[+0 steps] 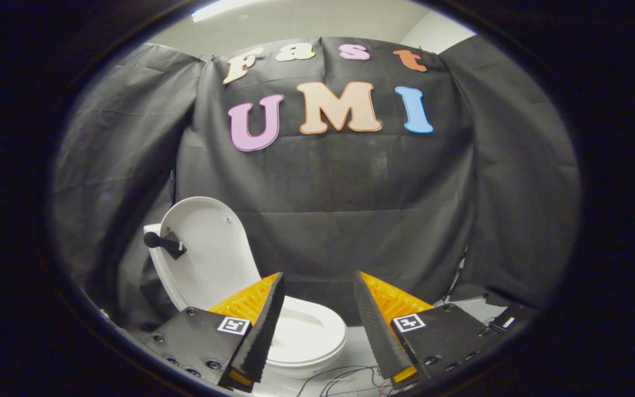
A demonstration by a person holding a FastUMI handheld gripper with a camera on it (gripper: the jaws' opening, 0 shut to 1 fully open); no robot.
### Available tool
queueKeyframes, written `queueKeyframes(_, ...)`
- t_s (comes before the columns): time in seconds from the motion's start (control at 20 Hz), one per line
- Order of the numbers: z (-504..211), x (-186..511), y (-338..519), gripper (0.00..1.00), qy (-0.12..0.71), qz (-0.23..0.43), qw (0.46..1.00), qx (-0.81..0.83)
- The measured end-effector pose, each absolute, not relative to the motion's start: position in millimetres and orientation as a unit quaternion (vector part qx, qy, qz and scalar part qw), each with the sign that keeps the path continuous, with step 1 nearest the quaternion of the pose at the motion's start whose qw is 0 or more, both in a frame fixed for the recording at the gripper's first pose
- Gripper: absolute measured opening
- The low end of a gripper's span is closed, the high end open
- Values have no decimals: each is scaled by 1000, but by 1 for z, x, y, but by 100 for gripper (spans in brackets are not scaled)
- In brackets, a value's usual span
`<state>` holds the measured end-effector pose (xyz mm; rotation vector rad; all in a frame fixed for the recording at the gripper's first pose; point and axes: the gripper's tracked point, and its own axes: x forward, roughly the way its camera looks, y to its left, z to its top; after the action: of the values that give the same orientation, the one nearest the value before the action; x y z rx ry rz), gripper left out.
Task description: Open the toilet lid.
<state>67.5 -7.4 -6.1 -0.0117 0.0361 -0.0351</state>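
Black cloth walls back a white toilet [306,336] at lower left, its lid [210,251] raised upright. Its bowl looks empty. Gripper [317,298] fingers are spread apart, holding nothing.

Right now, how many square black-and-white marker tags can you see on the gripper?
2. One marker tag sits on the left finger's base, in front of the toilet bowl; the other marker tag sits on the right finger's base. The gripper is open and holds nothing. Others may be hidden.

We see the white plastic toilet [301,336] ahead and left of the gripper [317,314], its oval white lid [210,251] upright behind the seat; the fingers stand apart around nothing; thin loose wires [350,380] lie on the floor between them.
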Motion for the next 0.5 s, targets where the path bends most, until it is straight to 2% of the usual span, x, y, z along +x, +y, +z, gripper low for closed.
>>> queueKeyframes(0.1, -12, 61, -16, 79, 29, -29, 999, -13)
queueKeyframes(0.3, 2, 50, 4, 79, 4, 14, 1000, 10)
queueKeyframes(0.5, 16, 32, -7, 79, -32, -2, 999, 16)
